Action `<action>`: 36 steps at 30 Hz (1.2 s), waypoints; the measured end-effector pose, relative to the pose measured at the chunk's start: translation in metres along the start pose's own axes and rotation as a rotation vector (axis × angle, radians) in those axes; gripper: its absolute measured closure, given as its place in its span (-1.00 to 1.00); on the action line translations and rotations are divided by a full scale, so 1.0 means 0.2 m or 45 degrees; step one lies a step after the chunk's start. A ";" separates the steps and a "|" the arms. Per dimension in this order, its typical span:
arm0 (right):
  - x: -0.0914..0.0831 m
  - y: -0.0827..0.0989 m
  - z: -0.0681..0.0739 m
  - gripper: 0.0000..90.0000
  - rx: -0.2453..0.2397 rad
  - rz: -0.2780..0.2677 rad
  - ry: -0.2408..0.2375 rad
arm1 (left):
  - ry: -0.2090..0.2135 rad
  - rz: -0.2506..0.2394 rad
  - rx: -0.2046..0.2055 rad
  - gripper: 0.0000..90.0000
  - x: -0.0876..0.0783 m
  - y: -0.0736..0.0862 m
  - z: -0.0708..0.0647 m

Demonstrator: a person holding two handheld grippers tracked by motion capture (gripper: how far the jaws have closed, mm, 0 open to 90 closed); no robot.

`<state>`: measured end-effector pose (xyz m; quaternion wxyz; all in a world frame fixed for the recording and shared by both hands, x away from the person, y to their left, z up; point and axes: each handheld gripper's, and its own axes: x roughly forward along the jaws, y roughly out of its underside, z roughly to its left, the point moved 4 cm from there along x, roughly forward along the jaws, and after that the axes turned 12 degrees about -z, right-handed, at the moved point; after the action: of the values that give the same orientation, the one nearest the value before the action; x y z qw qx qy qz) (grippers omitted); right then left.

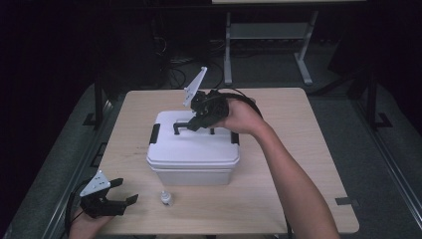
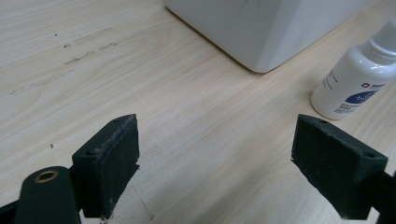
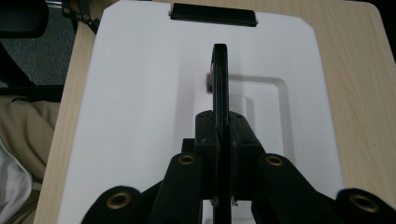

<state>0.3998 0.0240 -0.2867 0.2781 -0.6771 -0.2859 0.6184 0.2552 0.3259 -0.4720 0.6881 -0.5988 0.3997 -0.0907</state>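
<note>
A white lidded box (image 1: 193, 152) stands in the middle of the table, with black latches on its ends and a black carry handle (image 1: 180, 126) raised upright above the lid. My right gripper (image 1: 195, 124) reaches in from the right and is shut on that handle. In the right gripper view the handle (image 3: 220, 79) stands edge-on, clamped between the two pads over the white lid (image 3: 140, 107). My left gripper (image 1: 123, 193) rests at the table's front left, open, with nothing between its pads (image 2: 112, 158). A small white bottle (image 1: 166, 199) stands in front of the box; the left gripper view shows the bottle (image 2: 357, 86) ahead on the right.
The wooden table (image 1: 308, 164) has bare surface to the right of the box and along the front. A person's forearm (image 1: 288, 174) crosses the right half of the table. A grey metal stand (image 1: 268, 35) sits on the floor behind.
</note>
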 end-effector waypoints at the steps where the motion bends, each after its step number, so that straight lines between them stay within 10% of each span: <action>1: -0.03 0.00 0.01 0.87 -0.002 0.002 0.008 | -0.001 0.001 0.000 -0.66 0.00 0.00 0.00; 36: -0.67 0.35 0.14 0.87 0.086 -0.029 0.227 | 0.007 0.036 0.001 -0.66 0.02 0.02 -0.02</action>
<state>0.3649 -0.1201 -0.2493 0.3319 -0.7165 -0.2466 0.5618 0.2544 0.3220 -0.4764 0.6886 -0.5924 0.4100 -0.0827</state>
